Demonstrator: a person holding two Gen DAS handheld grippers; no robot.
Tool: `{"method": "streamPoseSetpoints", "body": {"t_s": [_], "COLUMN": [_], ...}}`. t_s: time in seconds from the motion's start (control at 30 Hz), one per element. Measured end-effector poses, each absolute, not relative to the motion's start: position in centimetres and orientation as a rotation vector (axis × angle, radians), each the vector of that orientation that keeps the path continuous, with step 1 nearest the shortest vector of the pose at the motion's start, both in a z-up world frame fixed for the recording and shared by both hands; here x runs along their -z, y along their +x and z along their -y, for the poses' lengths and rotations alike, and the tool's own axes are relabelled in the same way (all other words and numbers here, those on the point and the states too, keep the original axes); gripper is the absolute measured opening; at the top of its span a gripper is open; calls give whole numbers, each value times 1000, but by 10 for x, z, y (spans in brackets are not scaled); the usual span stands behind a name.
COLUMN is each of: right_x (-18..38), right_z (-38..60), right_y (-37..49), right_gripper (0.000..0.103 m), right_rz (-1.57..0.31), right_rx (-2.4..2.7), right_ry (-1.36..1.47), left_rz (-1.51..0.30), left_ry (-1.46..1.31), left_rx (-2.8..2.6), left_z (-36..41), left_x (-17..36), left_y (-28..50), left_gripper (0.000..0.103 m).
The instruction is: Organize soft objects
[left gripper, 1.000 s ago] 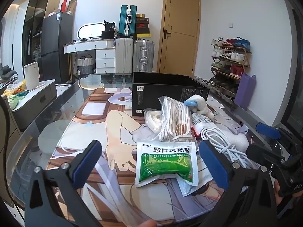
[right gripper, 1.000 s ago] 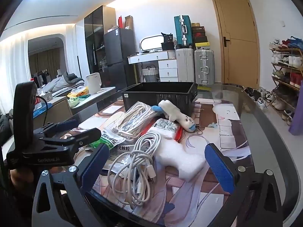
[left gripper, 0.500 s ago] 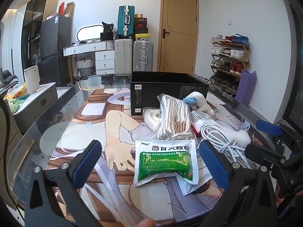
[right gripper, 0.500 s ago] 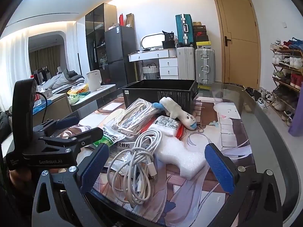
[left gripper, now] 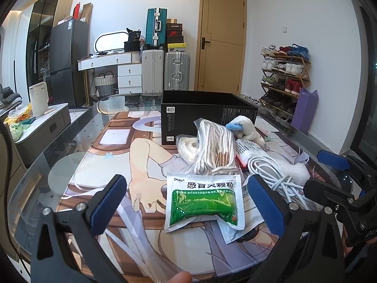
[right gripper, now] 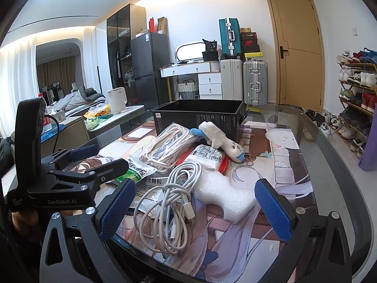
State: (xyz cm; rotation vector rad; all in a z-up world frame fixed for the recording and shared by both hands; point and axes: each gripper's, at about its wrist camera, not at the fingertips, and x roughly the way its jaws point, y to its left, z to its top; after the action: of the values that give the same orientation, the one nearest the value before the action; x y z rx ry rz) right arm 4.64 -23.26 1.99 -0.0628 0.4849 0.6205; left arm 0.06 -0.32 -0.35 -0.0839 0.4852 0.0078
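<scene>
1. Over the near edge of the glass table point(left gripper: 59, 146), both grippers hover level and point at the pile. The left gripper point(left gripper: 186, 202) has its fingers spread wide, nothing between them, and the green medicine sachet point(left gripper: 203, 202) lies right ahead. The right gripper point(right gripper: 194, 207) is spread wide too, hanging over the white cable coil point(right gripper: 169, 202) without touching it.
2. Count on the printed mat point(right gripper: 282, 155): one green sachet with a second sachet point(right gripper: 153, 184) tucked under it, one cable coil, one white foam piece point(right gripper: 223, 195), one bag of white cords point(left gripper: 213, 151), one flat white packet point(right gripper: 207, 156), one plush toy point(right gripper: 220, 139), one black box point(left gripper: 205, 115) at the back. Everything is bunched together, touching or overlapping.
3. Versus half a second ago: pretty much nothing. Neither gripper has closed at all, the pile hasn't budged, and the views only shifted a hair.
</scene>
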Motion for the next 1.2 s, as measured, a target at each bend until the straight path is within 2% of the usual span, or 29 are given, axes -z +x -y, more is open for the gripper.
{"method": "streamPoseSetpoints", "body": {"t_s": [1.2], "right_x": [-7], "right_z": [219], "right_y": [52], "right_gripper": [103], "right_rz": [-540], "right_rx": [-573], "right_ry": [-139], "left_rz": [-494], "left_ry": [-99], "left_rx": [-4], "left_z": [-4], "left_x": [1], "left_y": [0], "left_gripper": [103]}}
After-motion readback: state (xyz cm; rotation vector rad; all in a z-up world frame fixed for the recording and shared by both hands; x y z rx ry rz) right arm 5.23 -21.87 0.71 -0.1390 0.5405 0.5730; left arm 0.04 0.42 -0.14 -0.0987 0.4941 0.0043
